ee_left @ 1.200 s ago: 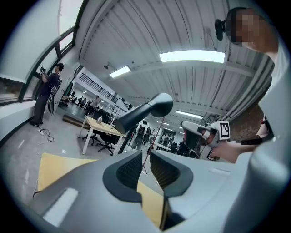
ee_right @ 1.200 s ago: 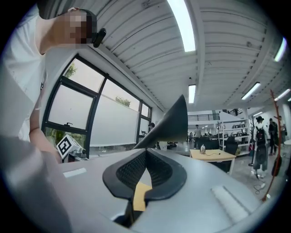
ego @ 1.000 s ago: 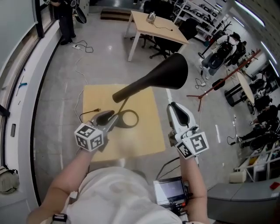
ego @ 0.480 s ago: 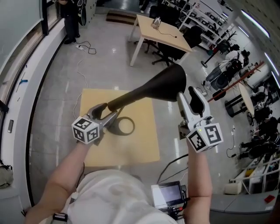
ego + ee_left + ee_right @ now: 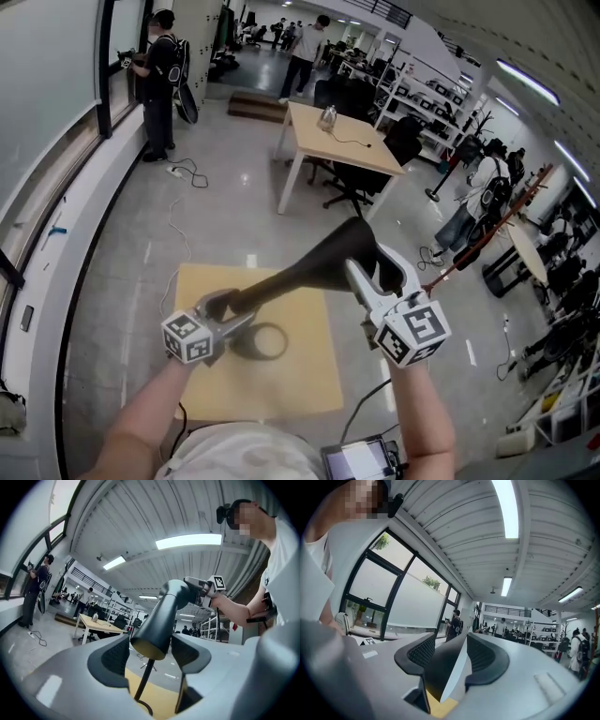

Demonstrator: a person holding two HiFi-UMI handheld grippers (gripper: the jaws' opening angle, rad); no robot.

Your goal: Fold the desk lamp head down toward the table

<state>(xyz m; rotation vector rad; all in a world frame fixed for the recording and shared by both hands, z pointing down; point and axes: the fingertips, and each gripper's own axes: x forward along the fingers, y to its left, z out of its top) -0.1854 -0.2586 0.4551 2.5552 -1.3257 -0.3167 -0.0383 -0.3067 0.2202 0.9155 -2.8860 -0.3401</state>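
The black desk lamp stands on a small yellow table [image 5: 305, 380] with its ring base [image 5: 264, 342] flat. Its cone head [image 5: 309, 272] slants up to the right. My left gripper [image 5: 227, 306] sits at the head's narrow end, jaws opening. In the left gripper view that narrow end [image 5: 154, 637] lies between the pads of the left gripper [image 5: 150, 651], with the thin stem [image 5: 144, 679] below. My right gripper [image 5: 373, 272] is at the wide shade end, jaws opening. In the right gripper view the shade rim [image 5: 451, 667] fills the gap of the right gripper [image 5: 447, 656].
A wooden desk [image 5: 339, 148] with dark office chairs [image 5: 352, 192] stands beyond the table. One person [image 5: 159, 80] stands by the window wall at left, and others are further back. Cables [image 5: 187, 178] lie on the grey floor. Racks and equipment crowd the right side.
The right gripper rose from beside the table to the shade's wide end. The left gripper shifted to the head's narrow end. Both pairs of jaws spread wider, and the head camera tilted up.
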